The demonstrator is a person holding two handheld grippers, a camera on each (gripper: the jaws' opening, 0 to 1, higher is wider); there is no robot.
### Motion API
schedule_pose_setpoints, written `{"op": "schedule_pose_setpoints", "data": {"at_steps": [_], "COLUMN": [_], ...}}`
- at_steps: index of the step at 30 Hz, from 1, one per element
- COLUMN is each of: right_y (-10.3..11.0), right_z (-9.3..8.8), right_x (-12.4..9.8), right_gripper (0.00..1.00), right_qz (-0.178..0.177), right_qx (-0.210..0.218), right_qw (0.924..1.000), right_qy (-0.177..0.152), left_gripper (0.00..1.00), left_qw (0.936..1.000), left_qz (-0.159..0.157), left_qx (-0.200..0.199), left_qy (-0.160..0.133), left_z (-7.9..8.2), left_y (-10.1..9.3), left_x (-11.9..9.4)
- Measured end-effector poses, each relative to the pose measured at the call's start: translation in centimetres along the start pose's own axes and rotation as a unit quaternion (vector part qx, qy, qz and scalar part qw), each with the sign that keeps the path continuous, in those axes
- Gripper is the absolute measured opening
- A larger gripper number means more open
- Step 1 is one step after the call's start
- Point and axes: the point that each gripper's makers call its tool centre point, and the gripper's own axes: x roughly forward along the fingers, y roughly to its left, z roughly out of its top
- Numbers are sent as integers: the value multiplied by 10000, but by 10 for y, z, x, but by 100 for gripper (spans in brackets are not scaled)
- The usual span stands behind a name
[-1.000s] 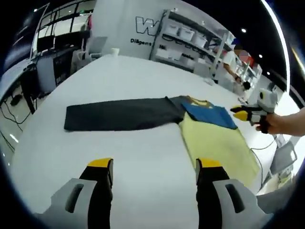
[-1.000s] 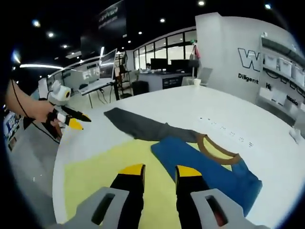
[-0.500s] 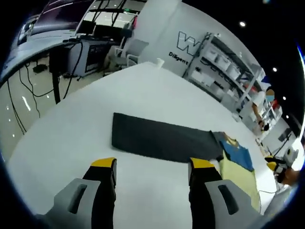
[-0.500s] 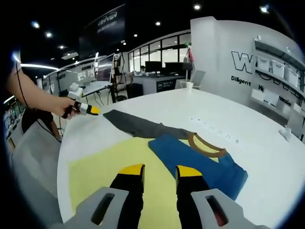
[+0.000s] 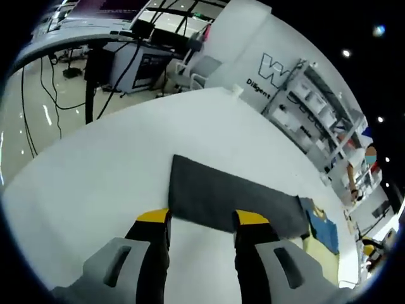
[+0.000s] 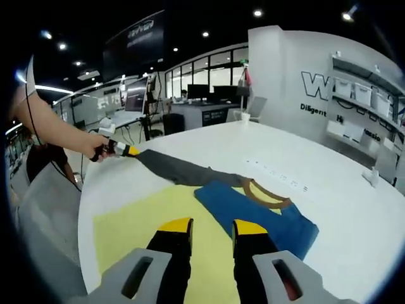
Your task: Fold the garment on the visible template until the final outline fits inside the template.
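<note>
The garment is blue [image 6: 253, 214] with a brown collar [image 6: 264, 194] and a long dark grey part [image 6: 183, 171] stretching off the yellow template [image 6: 142, 223] across the white table. My right gripper [image 6: 212, 226] hovers open over the template, just short of the blue cloth. A hand holds my left gripper [image 6: 120, 149] at the far end of the grey part. In the left gripper view, my left gripper [image 5: 202, 218] stands open at the near edge of the grey strip [image 5: 231, 199], nothing between its jaws. The blue part [image 5: 323, 229] lies beyond.
The white table [image 5: 107, 171] has a rounded edge with floor and cables below on the left. A small white cup [image 6: 245, 116] stands at the table's far end. Desks with monitors [image 6: 202, 85] and wall shelves with boxes [image 5: 316, 101] lie behind.
My left gripper has travelled along the grey strip to its free end, and its jaws have drawn closer together. The right gripper has barely moved.
</note>
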Motion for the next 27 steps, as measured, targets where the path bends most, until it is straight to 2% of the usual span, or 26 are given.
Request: {"op": "schedule_pose_setpoints", "data": {"at_steps": [5, 14, 19, 27], "right_y": [-1, -3, -4, -6], "right_z": [-3, -2, -5, -5], "right_x": [-2, -5, -7, -10], "right_gripper": [18, 18, 18, 17], "right_qz": [-34, -66, -95, -133], "right_qx": [18, 29, 21, 30], "right_qw": [10000, 10000, 9999, 9999], "right_qy": [33, 12, 38, 27], "left_gripper": [26, 6, 4, 1], "left_qw": [9998, 9994, 9991, 9994], "left_qz": [162, 310, 283, 126], "left_qx": [-53, -127, -286, -180], "left_qy": [-48, -92, -157, -259], "left_z": [0, 3, 9, 18], "left_y": [0, 14, 15, 6], "left_x": [2, 3, 5, 0]}}
